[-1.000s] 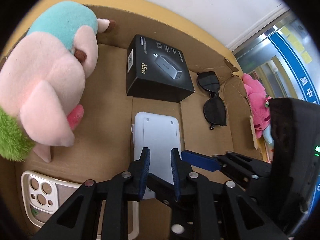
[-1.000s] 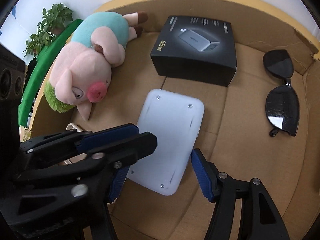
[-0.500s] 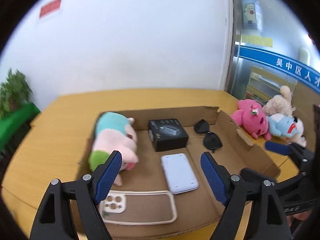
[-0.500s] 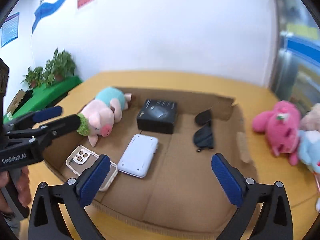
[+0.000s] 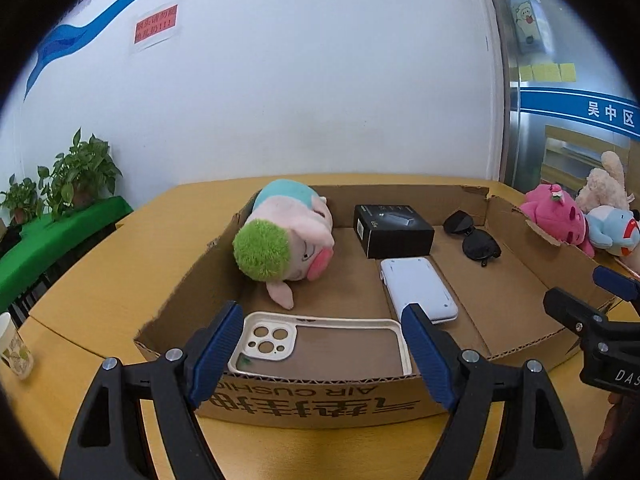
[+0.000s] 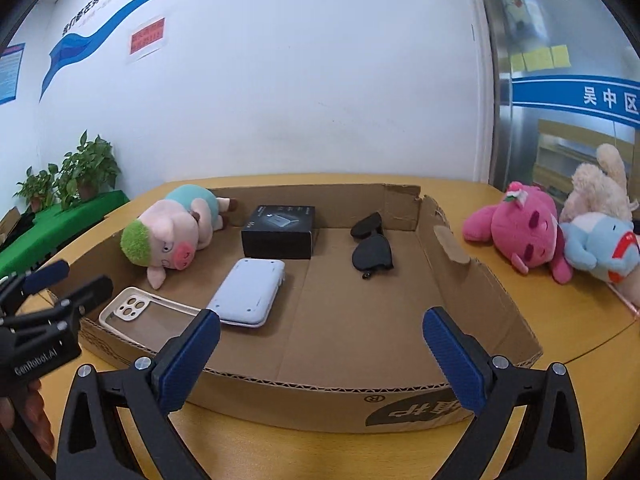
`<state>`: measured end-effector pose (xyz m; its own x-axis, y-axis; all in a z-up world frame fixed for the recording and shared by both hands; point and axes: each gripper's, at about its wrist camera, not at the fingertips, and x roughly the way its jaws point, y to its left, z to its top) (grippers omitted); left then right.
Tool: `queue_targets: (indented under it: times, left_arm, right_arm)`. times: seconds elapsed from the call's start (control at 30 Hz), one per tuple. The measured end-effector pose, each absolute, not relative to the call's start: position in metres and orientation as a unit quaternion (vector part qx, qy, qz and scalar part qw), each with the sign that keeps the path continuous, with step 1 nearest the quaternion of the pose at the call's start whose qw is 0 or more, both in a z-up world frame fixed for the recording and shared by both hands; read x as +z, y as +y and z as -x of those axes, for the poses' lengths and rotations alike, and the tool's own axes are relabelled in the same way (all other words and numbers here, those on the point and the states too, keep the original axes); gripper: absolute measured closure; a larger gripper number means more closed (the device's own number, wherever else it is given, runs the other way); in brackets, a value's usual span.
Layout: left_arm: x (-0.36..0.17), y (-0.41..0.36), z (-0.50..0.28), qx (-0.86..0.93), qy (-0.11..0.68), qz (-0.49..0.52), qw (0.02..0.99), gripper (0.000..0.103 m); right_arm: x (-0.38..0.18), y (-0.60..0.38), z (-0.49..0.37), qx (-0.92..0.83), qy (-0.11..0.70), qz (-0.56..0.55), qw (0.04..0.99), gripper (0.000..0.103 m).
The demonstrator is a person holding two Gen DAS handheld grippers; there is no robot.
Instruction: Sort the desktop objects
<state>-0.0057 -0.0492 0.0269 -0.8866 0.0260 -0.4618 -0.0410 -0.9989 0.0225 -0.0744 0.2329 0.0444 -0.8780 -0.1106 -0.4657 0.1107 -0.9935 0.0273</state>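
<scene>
The left hand-held gripper [image 5: 322,344] and the right hand-held gripper [image 6: 321,354] are both hanging wide open and holding nothing in front of the cardboard tray [image 6: 486,280] on the counter [image 6: 580,312], where the pig toy [image 6: 168,236], phone case [image 6: 136,314], white pad [image 6: 250,292], black box [image 6: 280,232] and sunglasses [image 6: 372,254] are lying.

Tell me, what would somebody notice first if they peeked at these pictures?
Probably the pink pig plush with green hair, lying at the left end of the shallow cardboard tray. Next, the pile of plush toys on the table, outside the tray's right wall. Up close, both grippers hover with blue-padded jaws open and empty.
</scene>
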Motion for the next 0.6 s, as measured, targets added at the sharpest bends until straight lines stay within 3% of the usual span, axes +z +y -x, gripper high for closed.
queue_targets:
  times: [0.6]
  left_arm:
    - [0.014,-0.049,0.001,0.976,0.023,0.218,0.015,0.013]
  right_arm:
    - [0.029,0.234,0.065,-0.972,-0.003,-0.227,0.059,0.000]
